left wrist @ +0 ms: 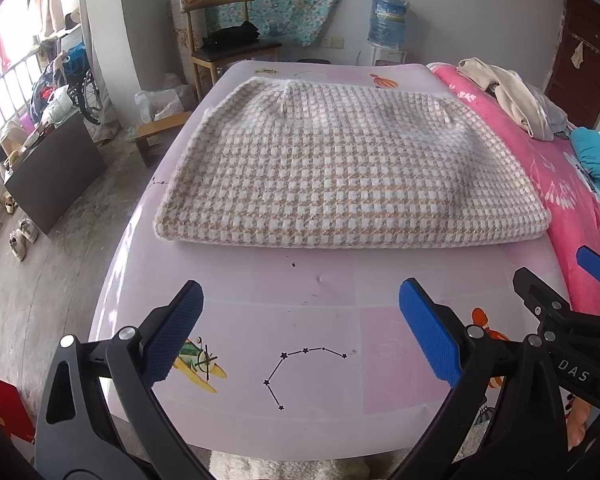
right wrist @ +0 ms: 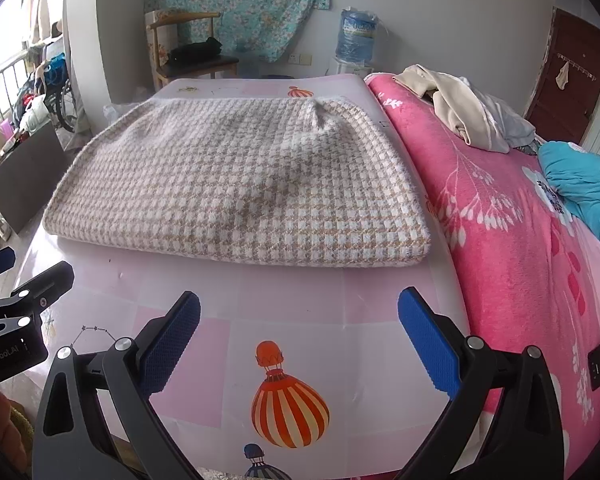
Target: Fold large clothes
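Currently beige-and-white houndstooth knit garment (left wrist: 340, 164) lies folded flat on pink printed desk (left wrist: 320, 320); left gripper (left wrist: 300, 332) and right gripper (right wrist: 300, 344) jaws wide, empty (presumably backed off for the next fold)

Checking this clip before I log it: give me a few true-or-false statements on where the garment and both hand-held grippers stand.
1. The checked garment lies folded on the pink mat. True.
2. The left hand-held gripper is shut on the garment. False: it is open, above bare mat, short of the cloth.
3. The right hand-held gripper is open and holds nothing. True.
4. A pile of beige clothes lies on the pink floral blanket. True.
5. The garment hangs over the wooden chair. False: the chair stands beyond the mat, with dark items on its seat.
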